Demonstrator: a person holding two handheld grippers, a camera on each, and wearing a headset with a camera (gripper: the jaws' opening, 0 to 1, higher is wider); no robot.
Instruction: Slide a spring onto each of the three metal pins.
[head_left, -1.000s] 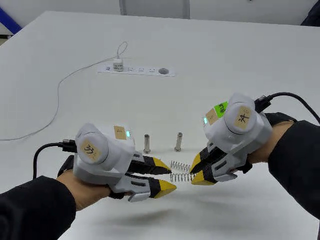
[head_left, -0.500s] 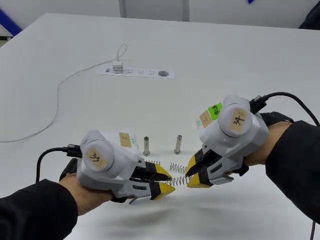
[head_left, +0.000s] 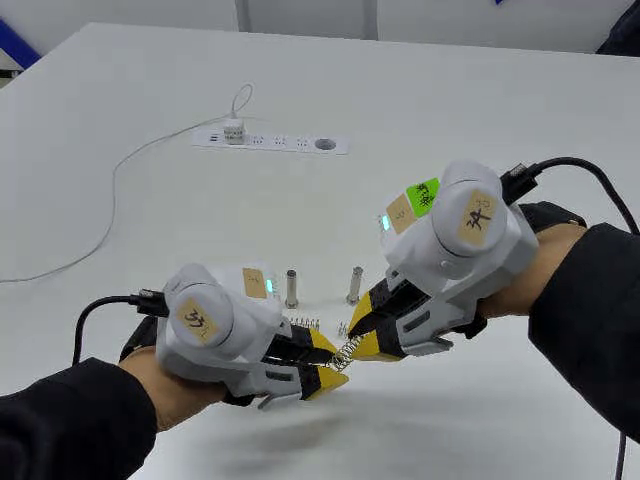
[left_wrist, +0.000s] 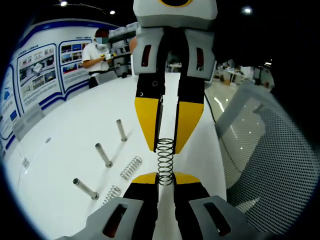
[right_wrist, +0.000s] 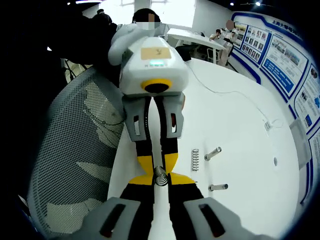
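One spring (left_wrist: 165, 161) stretches between both grippers. My left gripper (left_wrist: 163, 179) is shut on its near end, and my right gripper (left_wrist: 165, 143) pinches the far end from above. In the head view the held spring (head_left: 347, 350) bridges the left gripper (head_left: 334, 362) and the right gripper (head_left: 353, 337), just above the table. From the right gripper (right_wrist: 160, 180) the same spring (right_wrist: 160, 175) is seen end-on. Three metal pins (left_wrist: 121, 130) (left_wrist: 104, 155) (left_wrist: 85, 189) stand bare on the table, with two loose springs (left_wrist: 131, 167) (left_wrist: 111, 195) lying beside them.
A white power strip (head_left: 272, 142) with a plugged-in charger and a trailing cable (head_left: 115, 190) lies farther back on the white table (head_left: 480, 110). A mesh chair back (right_wrist: 85, 150) stands at the table's edge. A person (left_wrist: 95, 52) stands far behind.
The two grippers have come together. The left gripper, open a second ago, has shut on the free end of the spring that the right gripper carried. The right gripper moved left and up.
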